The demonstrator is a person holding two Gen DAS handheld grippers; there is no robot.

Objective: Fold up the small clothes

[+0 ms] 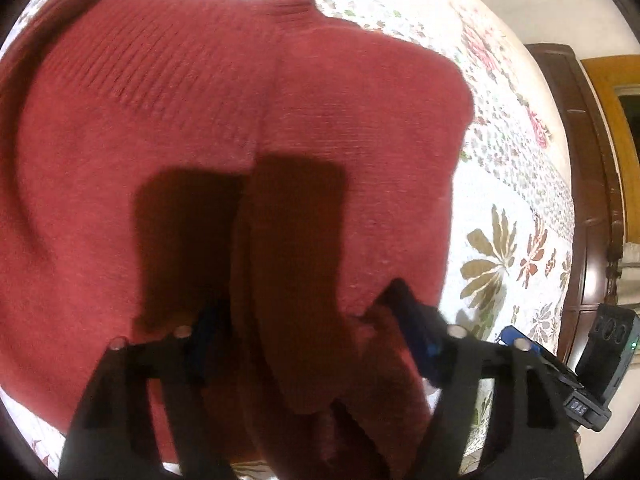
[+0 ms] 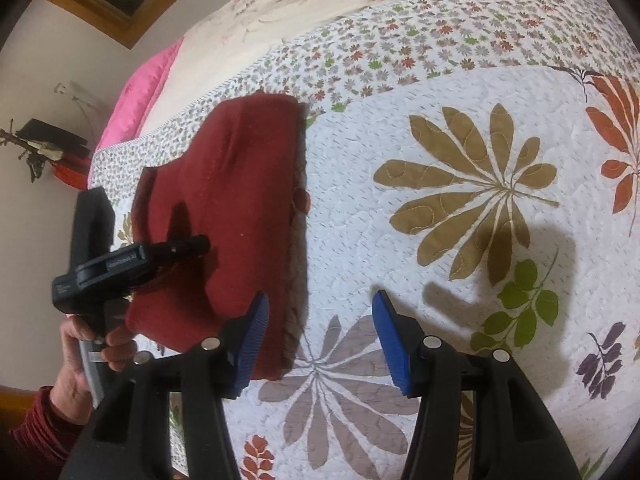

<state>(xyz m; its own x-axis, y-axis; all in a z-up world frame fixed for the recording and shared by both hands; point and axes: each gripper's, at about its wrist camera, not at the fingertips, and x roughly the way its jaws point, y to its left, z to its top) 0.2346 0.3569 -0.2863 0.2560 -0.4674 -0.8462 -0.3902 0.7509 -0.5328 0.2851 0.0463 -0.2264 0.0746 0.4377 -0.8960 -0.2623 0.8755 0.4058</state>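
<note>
floral quilt (image 2: pixel 460 128) on bed, red sweater (image 2: pixel 240 200) lying folded on it, left tool (image 1: pixel 304 320) clamped on sweater fold, right tool (image 2: pixel 320 336) apart over bare quilt

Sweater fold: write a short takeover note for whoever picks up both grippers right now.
Left gripper: fingers spread, a fold of the red sweater bunched between them; grip unclear.
Right gripper: open, empty, over the quilt beside the sweater's edge.
Done: sweater looks partly folded on the quilt.
Left: lay down the lifted fold, then probably finish and smooth.
</note>
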